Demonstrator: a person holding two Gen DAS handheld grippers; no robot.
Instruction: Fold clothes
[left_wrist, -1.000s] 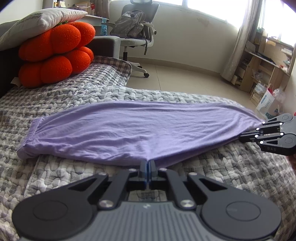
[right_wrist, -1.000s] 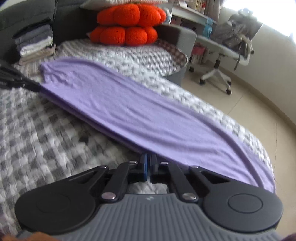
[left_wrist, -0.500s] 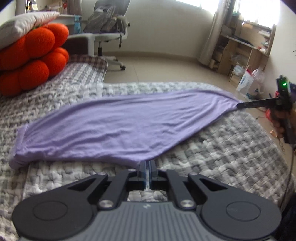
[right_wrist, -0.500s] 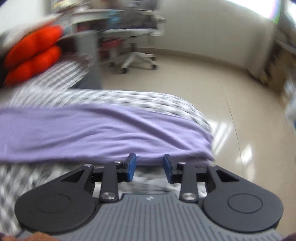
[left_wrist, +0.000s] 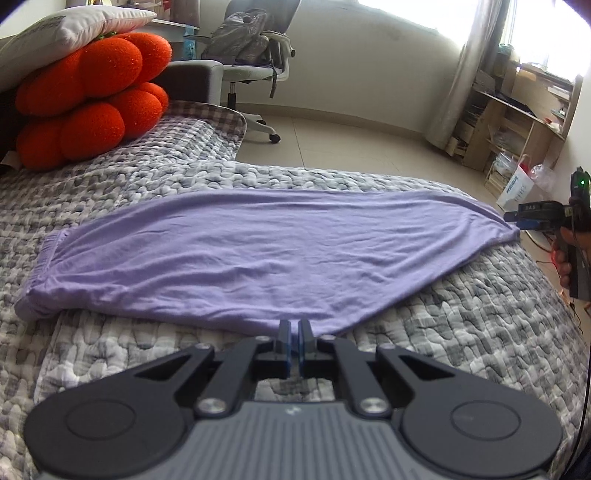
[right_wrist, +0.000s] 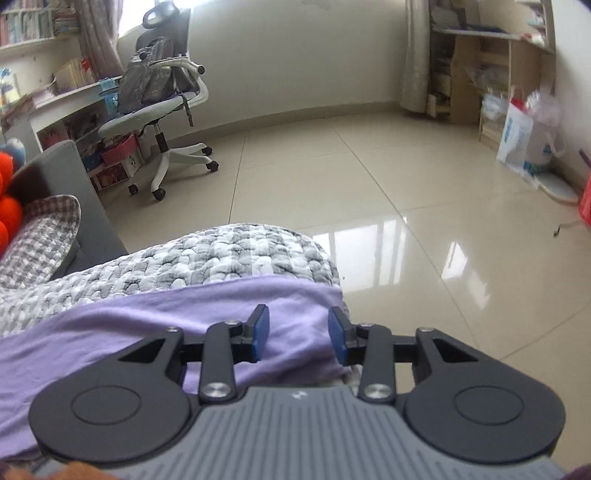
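A purple garment (left_wrist: 266, 254) lies spread flat across the grey quilted bed (left_wrist: 461, 325). My left gripper (left_wrist: 294, 325) is at its near edge, shut with the hem pinched between the blue pads. In the right wrist view my right gripper (right_wrist: 297, 321) hovers over the garment's end (right_wrist: 155, 332) at the bed's corner. Its jaws are opening, with cloth lying under the gap and neither pad pressing on it. The left wrist view shows the right gripper (left_wrist: 515, 220) side-on at the garment's far right tip, held by a hand (left_wrist: 565, 254).
Orange round cushions (left_wrist: 88, 110) and a white pillow (left_wrist: 70, 33) sit at the bed's head on the left. An office chair (right_wrist: 162, 110) with a bag on it stands on the tiled floor (right_wrist: 406, 206). Wooden shelves (left_wrist: 517, 122) and plastic bags (right_wrist: 524, 140) line the right wall.
The right gripper let go of the garment's end, opened its jaws, rolled and swung toward the bed's corner. The left gripper stayed shut at the near hem.
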